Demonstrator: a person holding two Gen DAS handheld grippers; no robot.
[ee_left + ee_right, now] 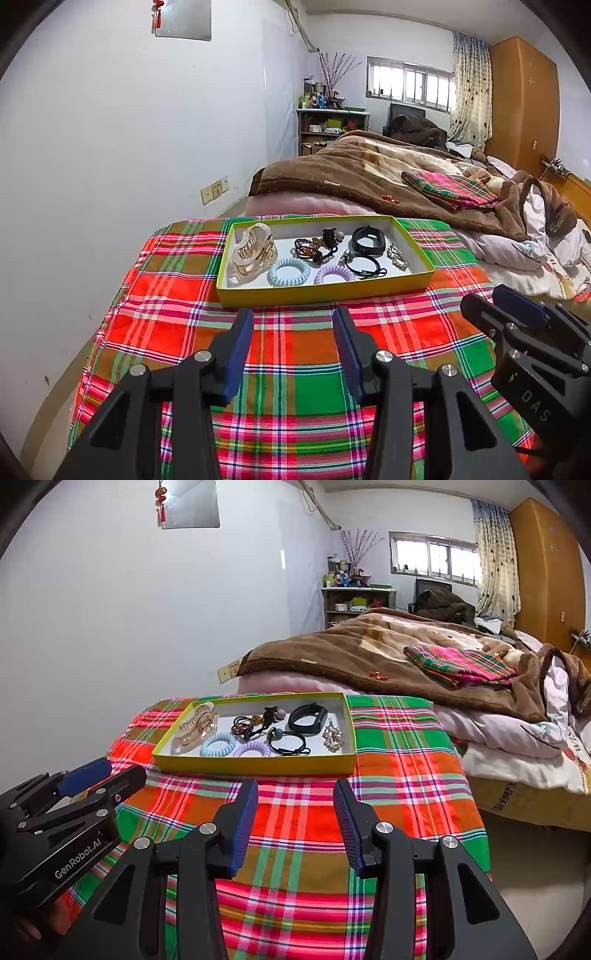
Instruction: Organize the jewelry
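A shallow yellow tray (325, 290) (255, 766) lies on the plaid cloth. Inside it are a gold claw clip (253, 253) (195, 725), a blue spiral tie (289, 272) (218, 744), a purple spiral tie (334, 274) (252, 749), beaded ties (308, 248), black elastics (365, 266) (290, 743), a black band (367, 239) (308, 716) and a crystal brooch (397, 255) (332, 736). My left gripper (293, 319) (107, 771) hovers open in front of the tray with nothing between its fingers. Beside it, my right gripper (295, 790) (491, 297) is also open and holds nothing.
The plaid cloth (288, 376) covers a small table beside a white wall (129, 147). Behind the tray is a bed with a brown blanket (351, 170) and a folded plaid cloth (452, 190). Bare floor (535, 878) lies to the right of the table.
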